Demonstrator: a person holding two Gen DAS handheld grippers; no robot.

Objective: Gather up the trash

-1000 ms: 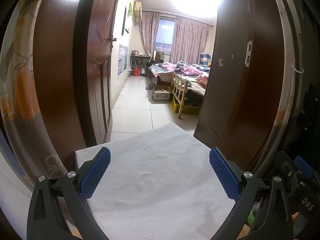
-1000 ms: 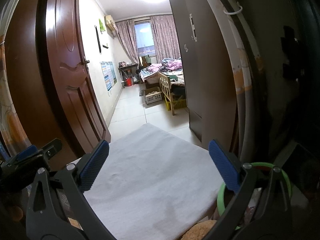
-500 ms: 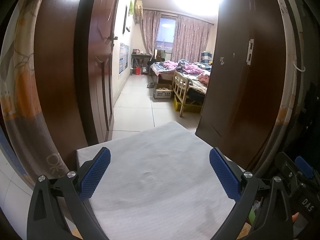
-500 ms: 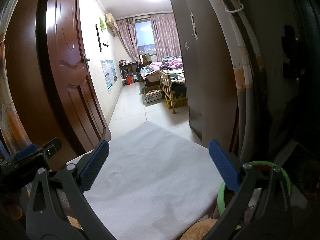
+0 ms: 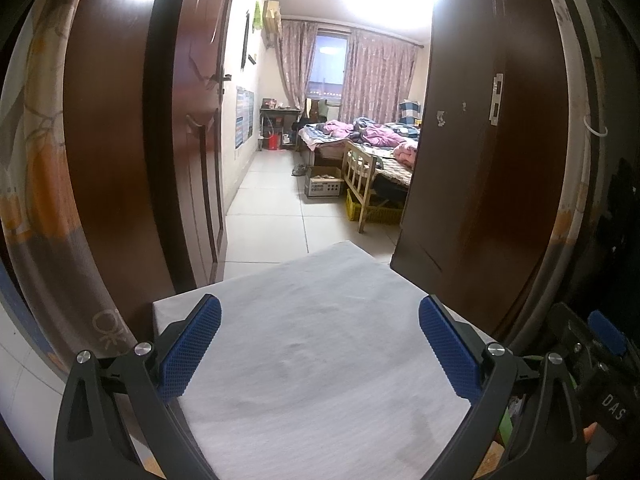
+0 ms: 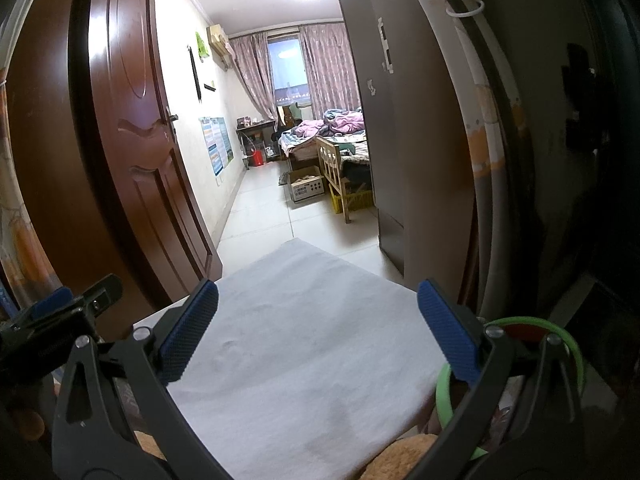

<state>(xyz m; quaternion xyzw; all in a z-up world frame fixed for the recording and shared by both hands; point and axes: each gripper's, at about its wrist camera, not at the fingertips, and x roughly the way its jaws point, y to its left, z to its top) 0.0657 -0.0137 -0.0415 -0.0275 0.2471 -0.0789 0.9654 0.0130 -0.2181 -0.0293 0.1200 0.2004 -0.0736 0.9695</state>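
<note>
Left wrist view — tool point(image 5: 319, 350) agape, unmoved

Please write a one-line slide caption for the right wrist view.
Open right gripper above a white cloth-covered surface, facing a bedroom through an open door.

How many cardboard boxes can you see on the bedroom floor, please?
1: a single open cardboard box sits on the tiled floor beside the foot of the bed, next to the wooden chair. Others could be hidden behind the door frame.
</note>
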